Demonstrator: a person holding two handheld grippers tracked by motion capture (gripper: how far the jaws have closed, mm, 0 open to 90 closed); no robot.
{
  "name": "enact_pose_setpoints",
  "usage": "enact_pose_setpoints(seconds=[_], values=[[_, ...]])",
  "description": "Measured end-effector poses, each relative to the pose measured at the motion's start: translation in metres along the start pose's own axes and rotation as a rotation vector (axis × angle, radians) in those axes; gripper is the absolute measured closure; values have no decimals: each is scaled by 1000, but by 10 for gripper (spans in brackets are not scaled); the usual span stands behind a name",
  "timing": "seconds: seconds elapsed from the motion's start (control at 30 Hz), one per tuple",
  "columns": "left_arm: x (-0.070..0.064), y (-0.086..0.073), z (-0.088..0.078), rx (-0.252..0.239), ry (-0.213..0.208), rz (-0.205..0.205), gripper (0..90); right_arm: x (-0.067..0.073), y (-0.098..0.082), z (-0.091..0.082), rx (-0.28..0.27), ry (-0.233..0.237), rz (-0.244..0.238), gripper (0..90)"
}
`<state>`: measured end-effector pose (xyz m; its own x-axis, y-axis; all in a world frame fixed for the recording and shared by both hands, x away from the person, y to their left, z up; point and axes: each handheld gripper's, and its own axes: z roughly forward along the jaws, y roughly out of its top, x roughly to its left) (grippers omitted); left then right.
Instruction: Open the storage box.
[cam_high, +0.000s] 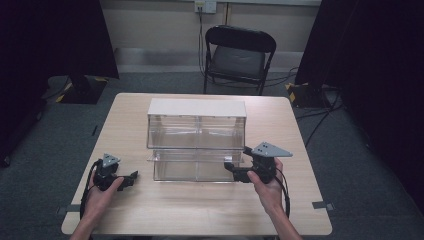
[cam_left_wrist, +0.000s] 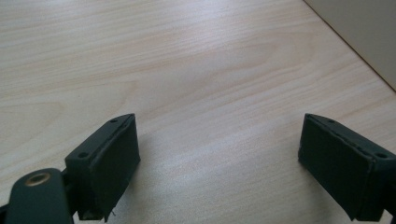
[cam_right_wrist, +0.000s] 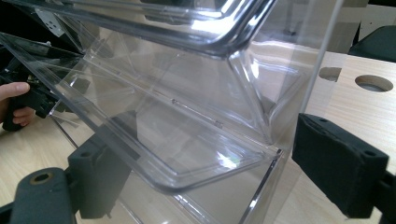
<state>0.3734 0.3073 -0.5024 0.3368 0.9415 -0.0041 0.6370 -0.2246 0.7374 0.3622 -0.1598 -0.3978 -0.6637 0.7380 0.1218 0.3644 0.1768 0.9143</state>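
Note:
A clear plastic two-tier bin organizer (cam_high: 196, 142) with a white top stands at the middle of the wooden table (cam_high: 200, 210). My right gripper (cam_high: 233, 169) is open at the organizer's lower right front corner. In the right gripper view its jaws (cam_right_wrist: 219, 177) stand on either side of the lower bin's (cam_right_wrist: 187, 140) tilted clear front and side wall, and I cannot tell whether they touch it. My left gripper (cam_high: 131, 178) rests low over bare table to the left of the organizer. It is open (cam_left_wrist: 219, 163) with nothing between its fingers.
A black folding chair (cam_high: 239, 55) stands behind the table. Dark curtains hang at both sides. The person's other hand (cam_right_wrist: 16, 105) with its gripper shows beyond the bin in the right gripper view. Bare tabletop lies in front of the organizer.

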Motion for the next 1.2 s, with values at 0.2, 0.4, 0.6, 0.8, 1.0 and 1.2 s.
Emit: enact_pose_setpoints(seconds=[0.2, 0.4, 0.6, 0.8, 1.0, 1.2], values=[[0, 0, 0, 2, 2, 2, 118, -1, 4, -1, -12, -1, 4, 136], [0, 0, 0, 2, 2, 1, 119, -1, 8, -1, -22, 5, -2, 135], [0, 0, 0, 1, 2, 0, 119, -1, 14, -1, -24, 19, -6, 135], [0, 0, 0, 0, 2, -2, 119, -1, 17, 1, -24, 26, -7, 107], [0, 0, 0, 0, 1, -2, 119, -1, 17, 2, -28, 32, -3, 103], [0, 0, 0, 0, 1, -2, 119, -2, 17, 2, -29, 32, 0, 102]])
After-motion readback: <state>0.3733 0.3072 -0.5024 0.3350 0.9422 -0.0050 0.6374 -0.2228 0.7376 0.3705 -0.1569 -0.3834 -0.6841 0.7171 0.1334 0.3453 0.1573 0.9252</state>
